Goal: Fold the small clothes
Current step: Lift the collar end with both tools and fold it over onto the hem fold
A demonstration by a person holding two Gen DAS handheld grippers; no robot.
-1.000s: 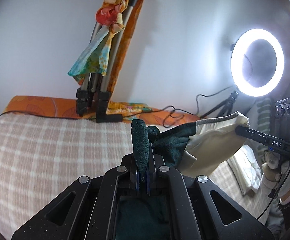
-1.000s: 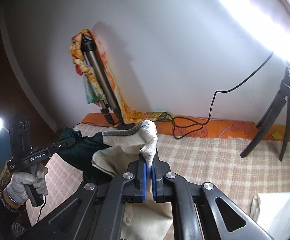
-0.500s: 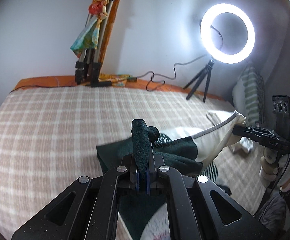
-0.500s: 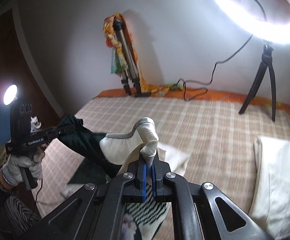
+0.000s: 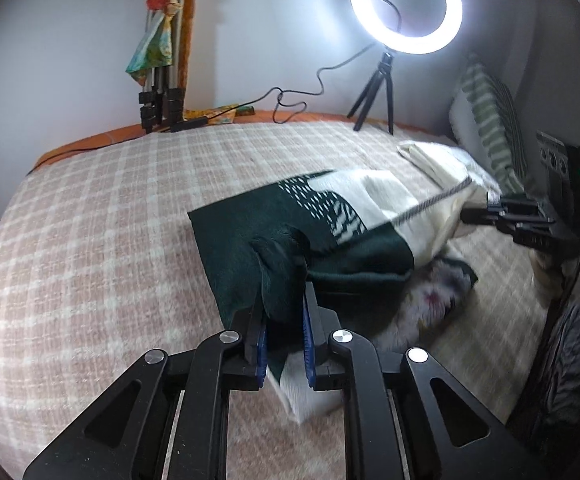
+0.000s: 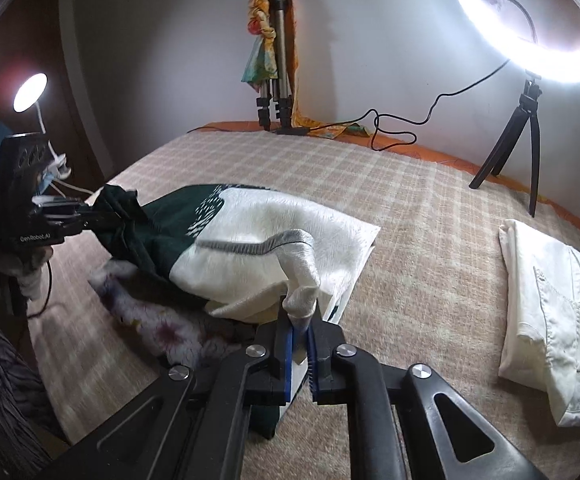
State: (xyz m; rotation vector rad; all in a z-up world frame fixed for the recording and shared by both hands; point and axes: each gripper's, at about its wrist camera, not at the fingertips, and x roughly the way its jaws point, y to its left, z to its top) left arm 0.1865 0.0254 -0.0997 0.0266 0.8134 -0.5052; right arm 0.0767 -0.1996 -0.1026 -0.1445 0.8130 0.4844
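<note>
A small dark green and cream garment (image 5: 329, 224) lies partly laid on the checked bed, its far part flat. My left gripper (image 5: 284, 320) is shut on its bunched green corner; the jaws stand a little apart around the cloth. My right gripper (image 6: 299, 320) is shut on the cream corner with the grey trim (image 6: 258, 246). The garment (image 6: 274, 240) spans between both grippers. The right gripper also shows at the right of the left wrist view (image 5: 473, 212), the left gripper at the left of the right wrist view (image 6: 102, 214).
A folded white shirt (image 6: 557, 304) lies on the bed (image 5: 90, 240) to the right. A fuzzy white cloth with purple spots (image 6: 162, 320) lies under the garment. A ring light on a tripod (image 5: 405, 4), a folded tripod with a scarf (image 5: 162, 60) and a cable stand by the wall. A striped pillow (image 5: 489, 120) is at the right.
Both grippers have come down and forward with the garment. It hung in the air before; now its far part lies spread flat on the bed.
</note>
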